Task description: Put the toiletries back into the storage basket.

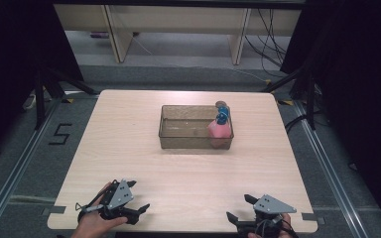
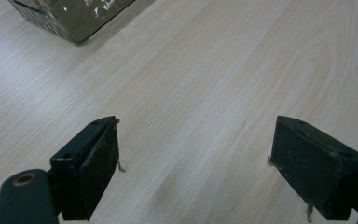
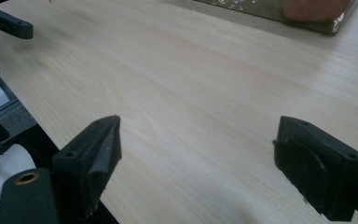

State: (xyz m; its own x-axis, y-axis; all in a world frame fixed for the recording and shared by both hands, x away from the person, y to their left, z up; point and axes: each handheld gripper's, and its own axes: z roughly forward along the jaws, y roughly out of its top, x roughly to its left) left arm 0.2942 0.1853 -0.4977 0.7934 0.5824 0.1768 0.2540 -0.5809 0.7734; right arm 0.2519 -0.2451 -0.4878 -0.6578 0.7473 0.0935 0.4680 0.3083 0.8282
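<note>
The pale wooden table stands on grey floor between dark curtains. The left gripper and right gripper rest at its near edge, jaws wide apart and empty. The clear bin sits mid-table, well apart from them, with a pink bottle in its right end.

one clear tub, perhaps one pink-and-blue toy inside, two hand-held grippers
</note>
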